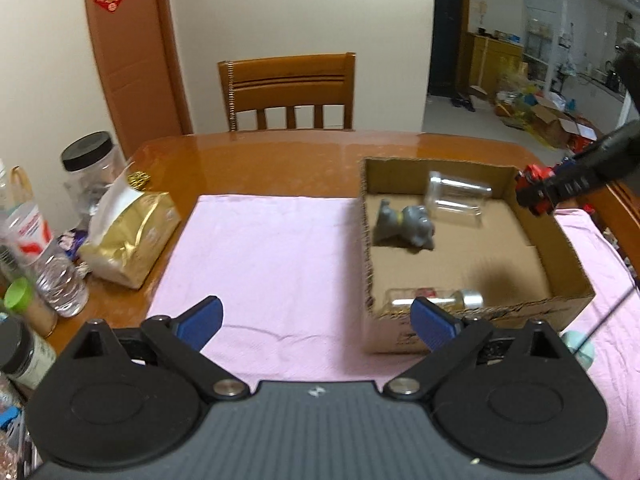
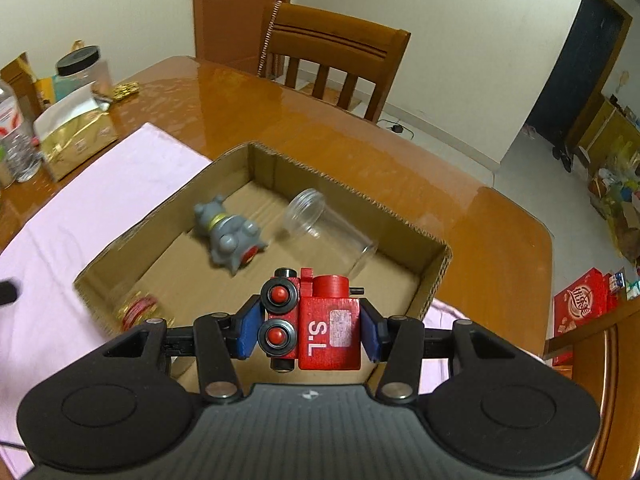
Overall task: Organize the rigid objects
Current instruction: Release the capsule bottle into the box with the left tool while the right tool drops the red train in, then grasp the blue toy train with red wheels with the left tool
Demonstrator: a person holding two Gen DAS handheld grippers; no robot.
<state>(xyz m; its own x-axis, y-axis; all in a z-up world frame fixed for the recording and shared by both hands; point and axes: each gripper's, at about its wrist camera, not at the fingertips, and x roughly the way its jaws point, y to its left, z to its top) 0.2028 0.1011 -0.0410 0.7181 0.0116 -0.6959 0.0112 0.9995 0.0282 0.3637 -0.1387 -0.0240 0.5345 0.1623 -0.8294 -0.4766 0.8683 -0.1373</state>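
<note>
The right gripper (image 2: 310, 330) clamps a red toy train (image 2: 320, 328) between its blue pads (image 2: 250, 330), one pad pressed to each flank of the boxy, painted block. White letters "S.L" and a worn pale label mark the upward-facing side; two black wheels with red hubs face the left pad, and a short round funnel caps the far end. The train's long axis runs away from the camera, funnel end pointing toward the open cardboard box (image 2: 434, 276), above whose near corner it is held.

The left gripper (image 1: 316, 322) hangs over a pink cloth (image 1: 264, 256) with its jaws spread wide and nothing between them, just beside the box's near left corner.

Inside the shallow corrugated box, a clear jar with a silver cap (image 1: 432, 300) lies on its side along the near wall, partly hidden by a blue pad. Farther in, a smooth grey animal figurine (image 2: 230, 236) with a yellow collar lies toppled, its head toward the left wall. Beyond it a clear, lidless plastic jar (image 2: 330, 236) rests on its side, threaded mouth toward the far wall.

At the left edge of the glossy wooden table (image 1: 256, 160) sit a crinkled gold foil bag (image 1: 132, 236), a water bottle (image 1: 44, 256) and a black-lidded clear canister (image 1: 90, 164). A slatted wooden chair (image 1: 288, 92) stands behind.
</note>
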